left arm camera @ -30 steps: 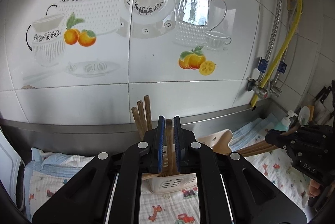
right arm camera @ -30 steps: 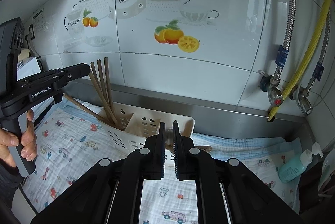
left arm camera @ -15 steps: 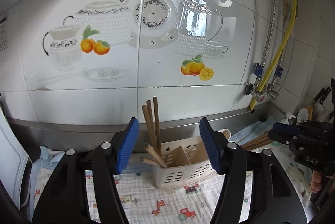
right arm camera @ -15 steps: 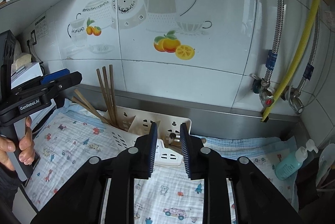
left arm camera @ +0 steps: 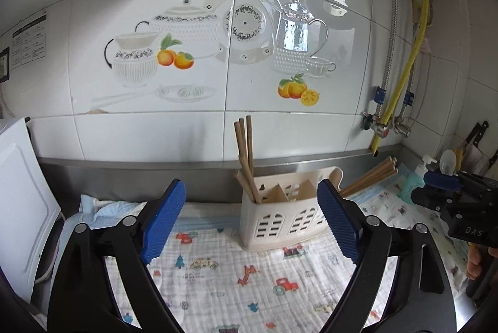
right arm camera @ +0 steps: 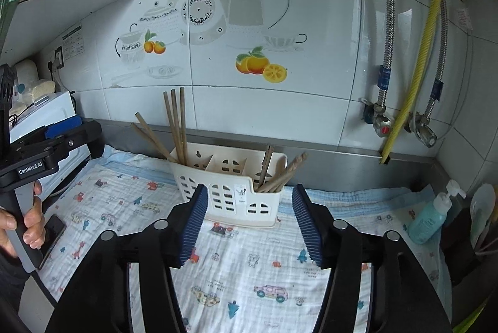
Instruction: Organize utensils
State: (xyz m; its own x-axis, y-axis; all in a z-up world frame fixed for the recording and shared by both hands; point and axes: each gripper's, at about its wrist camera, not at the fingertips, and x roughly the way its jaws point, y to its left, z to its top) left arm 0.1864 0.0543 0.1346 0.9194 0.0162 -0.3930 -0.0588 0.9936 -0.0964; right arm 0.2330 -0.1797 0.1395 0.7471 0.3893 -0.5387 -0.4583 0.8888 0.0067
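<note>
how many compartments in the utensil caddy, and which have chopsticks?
3 in the caddy: left holds chopsticks, middle looks empty, right holds chopsticks. Lower parts hidden.

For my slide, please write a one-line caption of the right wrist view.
Right tool, opening and empty, faces a cream utensil caddy holding wooden chopsticks.

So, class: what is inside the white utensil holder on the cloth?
The utensil holder holds wooden chopsticks: one bunch in its left end compartment, another in its right. The middle compartment looks empty. The chopsticks' lower ends are hidden behind its walls.
</note>
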